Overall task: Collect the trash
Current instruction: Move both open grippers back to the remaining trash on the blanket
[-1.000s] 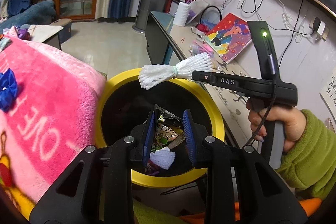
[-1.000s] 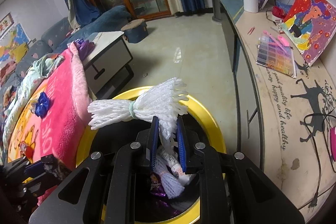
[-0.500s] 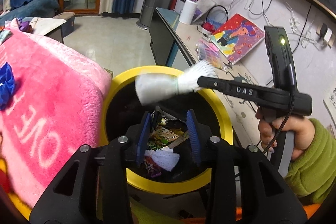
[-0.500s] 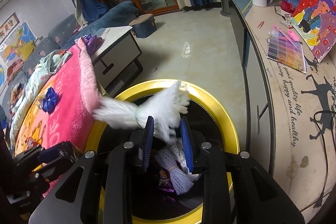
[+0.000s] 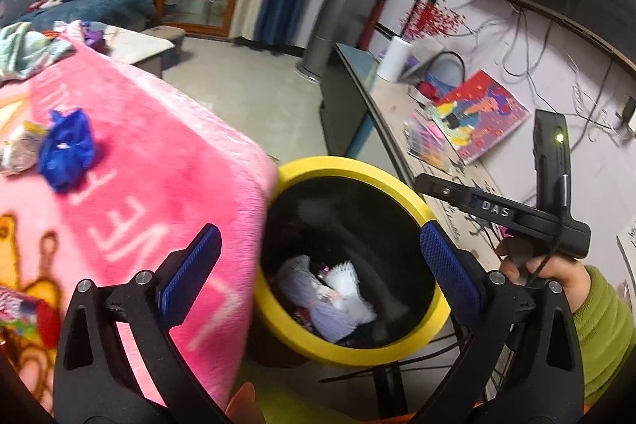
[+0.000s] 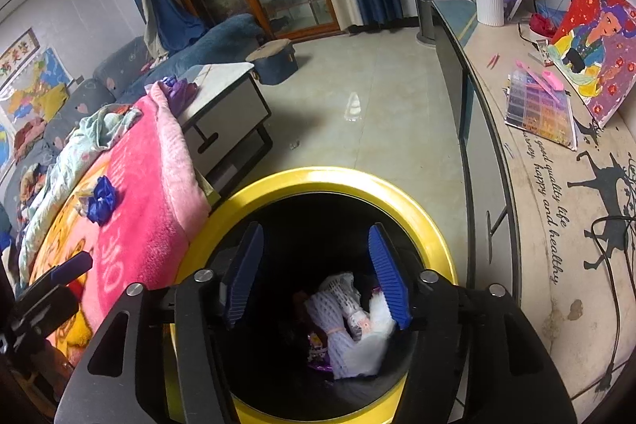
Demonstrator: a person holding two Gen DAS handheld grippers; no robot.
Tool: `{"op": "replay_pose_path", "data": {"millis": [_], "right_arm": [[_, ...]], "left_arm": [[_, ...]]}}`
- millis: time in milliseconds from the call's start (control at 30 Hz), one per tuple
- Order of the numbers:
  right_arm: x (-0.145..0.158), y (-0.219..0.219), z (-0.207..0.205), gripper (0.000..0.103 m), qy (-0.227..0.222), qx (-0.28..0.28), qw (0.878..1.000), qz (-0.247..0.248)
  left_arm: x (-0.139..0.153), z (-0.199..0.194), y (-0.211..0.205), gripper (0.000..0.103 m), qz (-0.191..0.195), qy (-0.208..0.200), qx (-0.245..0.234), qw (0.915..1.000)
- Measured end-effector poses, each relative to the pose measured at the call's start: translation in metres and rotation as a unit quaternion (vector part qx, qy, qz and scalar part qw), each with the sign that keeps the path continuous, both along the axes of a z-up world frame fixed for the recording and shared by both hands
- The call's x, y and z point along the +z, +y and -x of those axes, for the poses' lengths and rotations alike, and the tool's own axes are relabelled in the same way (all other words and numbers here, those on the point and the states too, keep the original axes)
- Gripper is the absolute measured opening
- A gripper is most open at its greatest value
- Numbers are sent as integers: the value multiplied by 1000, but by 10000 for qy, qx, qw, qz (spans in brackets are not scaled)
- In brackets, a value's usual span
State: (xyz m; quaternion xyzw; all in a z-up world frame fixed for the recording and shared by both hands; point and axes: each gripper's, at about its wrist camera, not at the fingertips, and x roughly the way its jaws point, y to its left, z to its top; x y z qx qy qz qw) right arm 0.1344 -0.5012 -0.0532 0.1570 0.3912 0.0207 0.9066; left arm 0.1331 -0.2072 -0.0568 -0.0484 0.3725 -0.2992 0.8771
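A black bin with a yellow rim (image 5: 349, 165) (image 6: 338, 177) stands beside a pink blanket. White foam netting (image 5: 318, 293) (image 6: 349, 316) lies at its bottom among wrappers. My right gripper (image 6: 314, 245) hangs over the bin mouth, its jaws opening with nothing between them. It also shows at the right of the left wrist view, as the right gripper (image 5: 441, 189), held by a hand in a green sleeve. My left gripper (image 5: 318, 245) is wide, its jaws opening and empty, over the bin's near-left rim. A blue crumpled wrapper (image 5: 65, 150) (image 6: 101, 199) lies on the blanket.
The pink blanket (image 5: 139, 185) presses against the bin's left side. A long counter (image 6: 556, 185) with a painting, bead box and white vase runs along the right. A low white table (image 6: 226, 98) and tiled floor lie beyond the bin.
The white netting left my right gripper and dropped into the bin. Both grippers opened. The left gripper let its wrapper fall and swung left toward the blanket.
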Motion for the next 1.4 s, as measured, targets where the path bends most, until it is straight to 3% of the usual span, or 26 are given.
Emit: {"op": "replay_pose_path", "data": {"millis": [333,600,967,1400], "right_arm": [[28,16,7,61,-488,118,9987,60],[38,37,8,63,-586,361,9976,105],[56,94,10,67,-841,1120,9901,83],[69,170,11,69,-864,2121,9728,357]], "left_arm": [[18,9,38,92,-160,-323,603,9975],[28,12,68,92,-129,-465,1059,9932],[41,18,108,92,-109,-625,1664,9840],[49,27,166,92,17,-690,2415,9680]]}}
